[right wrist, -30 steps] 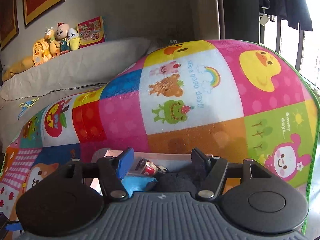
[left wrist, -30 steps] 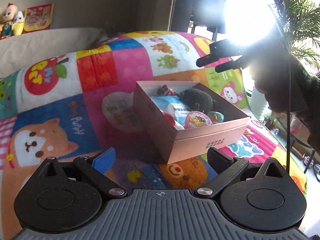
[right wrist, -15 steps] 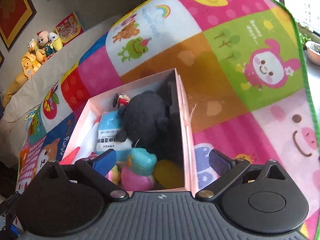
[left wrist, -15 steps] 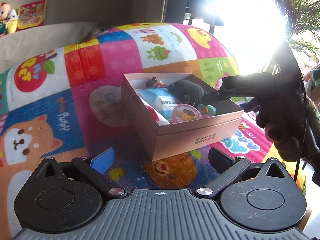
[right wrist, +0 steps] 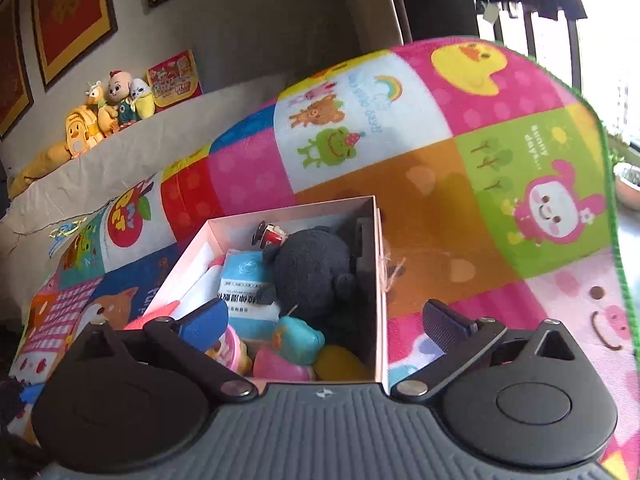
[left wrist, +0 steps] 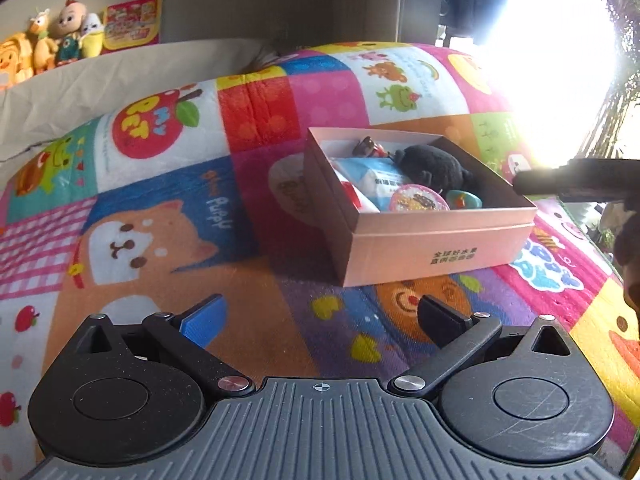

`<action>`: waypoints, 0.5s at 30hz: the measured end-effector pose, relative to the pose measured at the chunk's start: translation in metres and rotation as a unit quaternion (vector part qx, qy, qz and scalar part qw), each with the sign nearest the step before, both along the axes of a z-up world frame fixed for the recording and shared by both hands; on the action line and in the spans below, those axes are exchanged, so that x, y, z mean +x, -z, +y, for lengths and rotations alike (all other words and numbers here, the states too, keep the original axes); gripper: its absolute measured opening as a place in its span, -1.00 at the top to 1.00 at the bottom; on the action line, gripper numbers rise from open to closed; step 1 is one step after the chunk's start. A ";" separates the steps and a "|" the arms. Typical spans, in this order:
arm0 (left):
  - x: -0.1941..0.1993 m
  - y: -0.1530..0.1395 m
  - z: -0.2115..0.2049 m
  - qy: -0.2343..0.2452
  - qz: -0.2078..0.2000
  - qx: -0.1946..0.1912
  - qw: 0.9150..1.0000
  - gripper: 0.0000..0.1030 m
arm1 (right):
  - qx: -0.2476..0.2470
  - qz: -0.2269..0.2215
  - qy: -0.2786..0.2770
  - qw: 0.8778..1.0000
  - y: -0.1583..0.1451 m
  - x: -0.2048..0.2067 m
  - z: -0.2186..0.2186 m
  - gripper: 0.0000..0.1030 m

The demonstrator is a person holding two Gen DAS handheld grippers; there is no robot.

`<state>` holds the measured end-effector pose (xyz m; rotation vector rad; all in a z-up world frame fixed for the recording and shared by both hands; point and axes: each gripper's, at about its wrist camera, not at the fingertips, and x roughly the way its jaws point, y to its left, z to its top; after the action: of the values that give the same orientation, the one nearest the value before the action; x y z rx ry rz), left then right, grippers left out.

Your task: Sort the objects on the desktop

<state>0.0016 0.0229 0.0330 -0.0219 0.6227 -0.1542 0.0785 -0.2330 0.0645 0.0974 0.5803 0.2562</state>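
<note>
A bright patchwork play mat (left wrist: 248, 184) covers the whole surface, and the pink cardboard box (left wrist: 436, 248) sits open on it, lid off. Inside the box, the biggest thing is a black plush toy (right wrist: 316, 268), lying against the box's right wall as the right wrist view shows it. Beside the plush, toward the box's left wall, lies a light blue packet (right wrist: 244, 280) with printed text, and past that something white with a red part, too hidden to name. At the box's near end are a teal toy (right wrist: 298, 340), a pink round toy (right wrist: 280, 368) and a yellow piece (right wrist: 340, 362), touching one another. A round pink case with a clear glittery lid (left wrist: 418, 200) rests by the box's front wall in the left wrist view. A small red and black figure (right wrist: 270, 234) lies at the box's far wall. The right gripper (right wrist: 324, 320) hangs over the box's near end, its jaws having just been opening and now spread wide with nothing clamped; the teal toy lies below the gap. The left gripper (left wrist: 320, 316) stands wide and empty over the mat, short of the box's front corner.
</note>
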 end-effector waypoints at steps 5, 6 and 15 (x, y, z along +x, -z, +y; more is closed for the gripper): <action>0.003 0.022 -0.024 -0.009 0.029 0.010 0.999 -1.00 | -0.046 0.047 -0.005 0.998 0.033 -0.048 -0.002 -1.00; 0.005 0.026 -0.029 -0.017 0.026 0.024 0.999 -1.00 | -0.053 0.059 0.004 0.997 0.042 -0.051 -0.001 -1.00; 0.024 0.034 -0.036 -0.063 0.032 0.044 0.997 -1.00 | -0.148 0.051 0.021 0.988 0.067 -0.042 0.023 -1.00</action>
<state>0.0253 -0.0132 -0.0014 0.0192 0.6905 -0.0041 0.0361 -0.2096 -0.0027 -0.1645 0.7119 0.1231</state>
